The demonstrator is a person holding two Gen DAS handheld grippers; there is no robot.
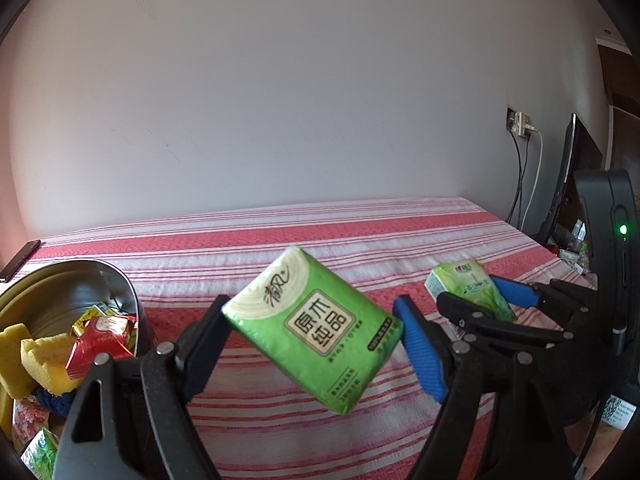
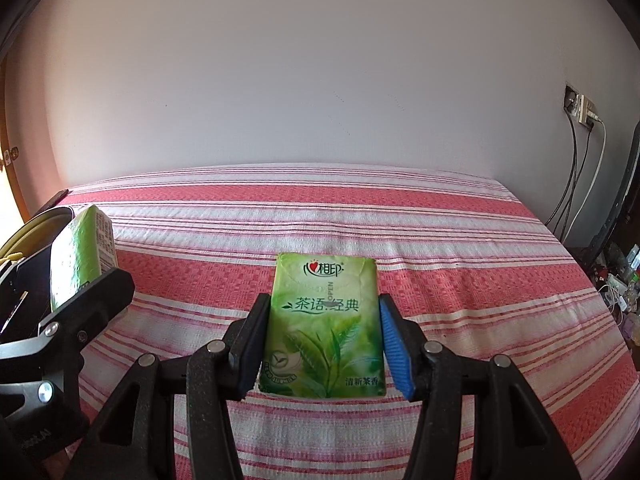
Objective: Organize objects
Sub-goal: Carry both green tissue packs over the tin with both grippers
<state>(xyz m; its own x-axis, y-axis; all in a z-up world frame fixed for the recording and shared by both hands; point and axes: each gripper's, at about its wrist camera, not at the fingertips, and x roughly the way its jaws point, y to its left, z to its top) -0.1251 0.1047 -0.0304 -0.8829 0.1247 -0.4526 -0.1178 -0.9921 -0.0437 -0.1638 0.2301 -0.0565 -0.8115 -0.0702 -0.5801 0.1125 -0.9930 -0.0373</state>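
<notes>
Two tools gripping tissue packs, left tool (image 1: 312,344) "原木纯品" pack (image 1: 310,330), right tool (image 2: 320,344) "心相印" pack (image 2: 324,328)

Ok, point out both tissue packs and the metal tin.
Bright green tissue pack (image 1: 316,330), left wrist view, front label.
Tea-leaf tissue pack (image 2: 326,328), right wrist view, printed face.
Metal tin (image 1: 86,280), left wrist view, inner wall.

A plain pale wall (image 2: 320,80) fills the background, evenly lit by soft daylight. Below it lies a bed under a red-and-white striped cover (image 2: 460,240). On the right, a wall socket (image 2: 580,110) holds plugs, with dark and white cables (image 2: 576,184) hanging towards cluttered furniture.
</notes>
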